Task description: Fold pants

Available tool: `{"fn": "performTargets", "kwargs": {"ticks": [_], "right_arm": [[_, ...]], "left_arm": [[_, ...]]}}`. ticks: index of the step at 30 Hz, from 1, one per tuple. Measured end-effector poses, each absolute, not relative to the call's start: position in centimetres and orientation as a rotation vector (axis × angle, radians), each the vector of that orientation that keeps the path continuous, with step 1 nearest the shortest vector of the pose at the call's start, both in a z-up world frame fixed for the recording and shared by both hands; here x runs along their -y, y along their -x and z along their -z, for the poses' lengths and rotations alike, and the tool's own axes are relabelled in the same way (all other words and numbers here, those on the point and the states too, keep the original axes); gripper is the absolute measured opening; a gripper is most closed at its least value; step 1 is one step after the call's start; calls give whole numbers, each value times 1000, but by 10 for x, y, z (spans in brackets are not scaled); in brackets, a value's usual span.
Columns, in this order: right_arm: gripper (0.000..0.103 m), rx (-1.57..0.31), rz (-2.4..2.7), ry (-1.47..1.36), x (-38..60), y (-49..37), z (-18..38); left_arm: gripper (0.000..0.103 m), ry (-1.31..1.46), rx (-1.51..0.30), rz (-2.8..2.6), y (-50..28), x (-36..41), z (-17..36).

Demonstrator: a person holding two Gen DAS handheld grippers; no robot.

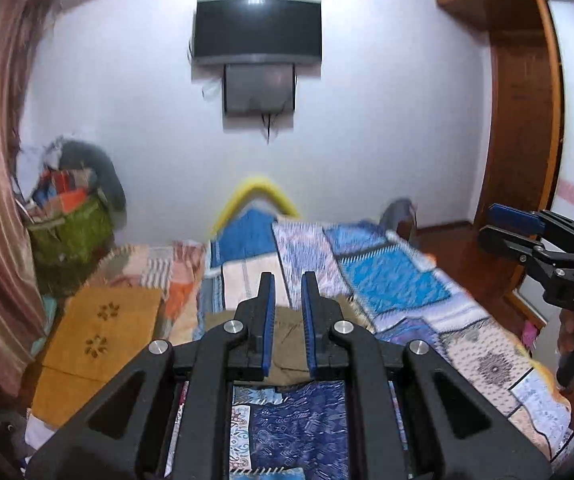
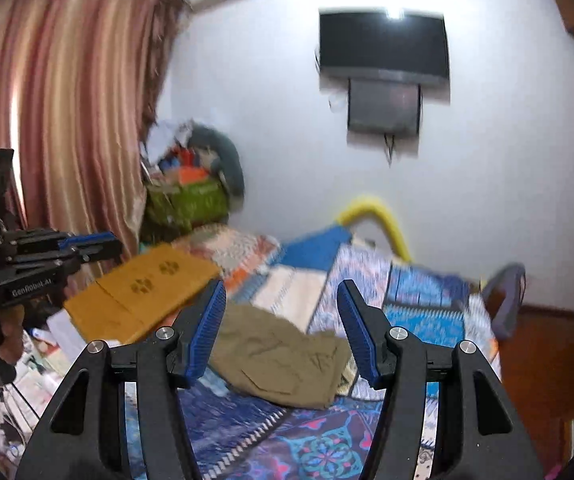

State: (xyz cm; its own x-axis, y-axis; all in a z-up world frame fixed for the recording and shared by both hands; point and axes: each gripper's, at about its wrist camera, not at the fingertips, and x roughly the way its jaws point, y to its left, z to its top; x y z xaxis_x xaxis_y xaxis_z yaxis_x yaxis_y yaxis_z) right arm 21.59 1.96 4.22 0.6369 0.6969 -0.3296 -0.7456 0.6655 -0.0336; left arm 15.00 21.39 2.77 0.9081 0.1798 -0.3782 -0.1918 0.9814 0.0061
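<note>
Olive-khaki pants (image 2: 283,356) lie crumpled in a heap on the patchwork bedspread (image 2: 327,440). In the left wrist view only a strip of them (image 1: 287,344) shows behind the fingers. My left gripper (image 1: 288,280) hovers above the pants with its blue pads a narrow gap apart and nothing between them; it also shows at the left of the right wrist view (image 2: 107,240). My right gripper (image 2: 281,288) is wide open and empty above the pants; it also shows at the right edge of the left wrist view (image 1: 487,220).
A mustard-yellow cushion (image 1: 99,320) lies at the bed's left side. A green basket of clutter (image 2: 187,196) stands in the corner by the striped curtain (image 2: 67,100). A TV (image 1: 257,28) hangs on the wall. A wooden wardrobe (image 1: 523,120) stands right.
</note>
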Motion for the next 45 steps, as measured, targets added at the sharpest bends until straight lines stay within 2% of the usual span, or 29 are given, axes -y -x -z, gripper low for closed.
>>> {"fn": "performTargets", "kwargs": {"ticks": [11, 13, 15, 19, 21, 22, 24, 28, 30, 32, 45], "right_arm": [[54, -153, -888, 53, 30, -112, -68], [54, -145, -886, 54, 32, -100, -65], [54, -133, -881, 49, 32, -89, -60], [55, -146, -886, 28, 33, -84, -54], [61, -149, -876, 15, 37, -81, -54], [66, -147, -869, 10, 37, -80, -53], [69, -138, -853, 7, 39, -76, -55], [86, -132, -830, -30, 44, -71, -56], [90, -118, -804, -25, 46, -65, -56], [103, -104, -775, -15, 47, -61, -56], [103, -104, -744, -26, 58, -54, -50]], "left_arm": [[14, -20, -165, -192, -22, -142, -58], [23, -17, -150, -185, -10, -134, -57], [41, -7, -135, -182, 2, -128, -55], [63, -13, -112, -202, 24, -118, -51], [78, -29, -95, -223, 33, -112, -50], [81, -37, -84, -237, 38, -109, -50], [89, -44, -74, -243, 45, -106, -49], [96, -34, -69, -236, 52, -106, -47], [103, -26, -64, -241, 54, -107, -44], [103, -15, -69, -239, 55, -108, -42], [103, 1, -101, -238, 49, -111, -32]]}}
